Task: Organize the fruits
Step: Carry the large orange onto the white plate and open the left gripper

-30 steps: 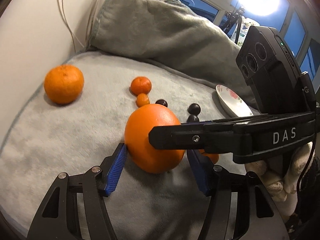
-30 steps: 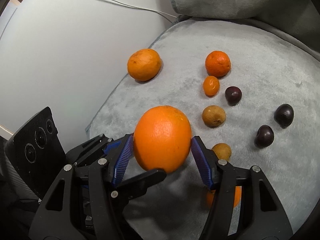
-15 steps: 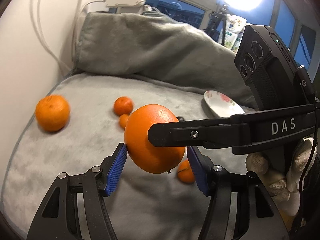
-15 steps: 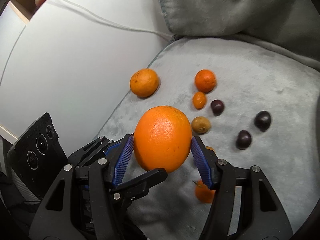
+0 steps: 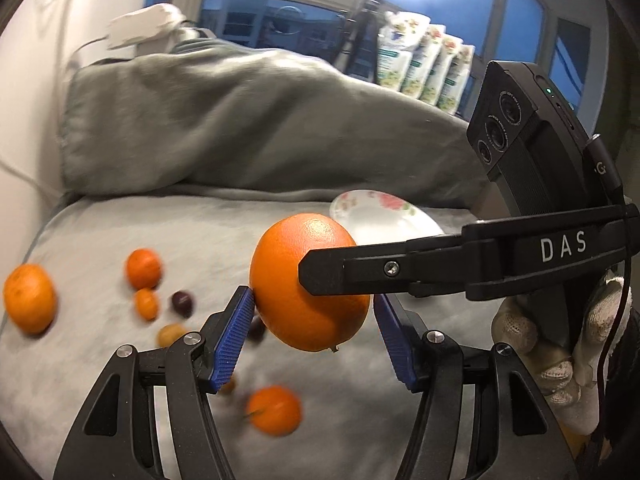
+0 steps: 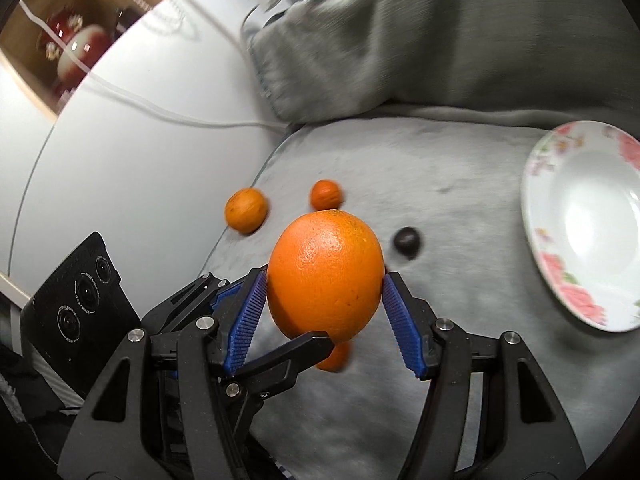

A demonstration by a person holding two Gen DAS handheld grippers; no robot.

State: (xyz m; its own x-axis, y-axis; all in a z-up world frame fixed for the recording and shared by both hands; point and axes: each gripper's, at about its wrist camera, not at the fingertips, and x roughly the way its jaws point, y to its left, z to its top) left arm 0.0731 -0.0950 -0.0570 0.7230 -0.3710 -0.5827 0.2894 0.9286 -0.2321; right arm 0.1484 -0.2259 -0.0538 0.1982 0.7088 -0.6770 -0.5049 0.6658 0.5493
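- Together, the left hand-held gripper (image 5: 314,334) and right hand-held gripper (image 6: 324,312) clamp one large orange (image 6: 325,274), held aloft mid-frame above the grey blanket (image 6: 440,184).
- Carry step; next, likely lowering it into the floral plate (image 6: 584,220), right edge.

Large orange (image 5: 308,284), formerly resting on the grey blanket (image 5: 120,240), now raised clear of it and carried toward the floral plate (image 6: 584,228), newly in right-wrist view.
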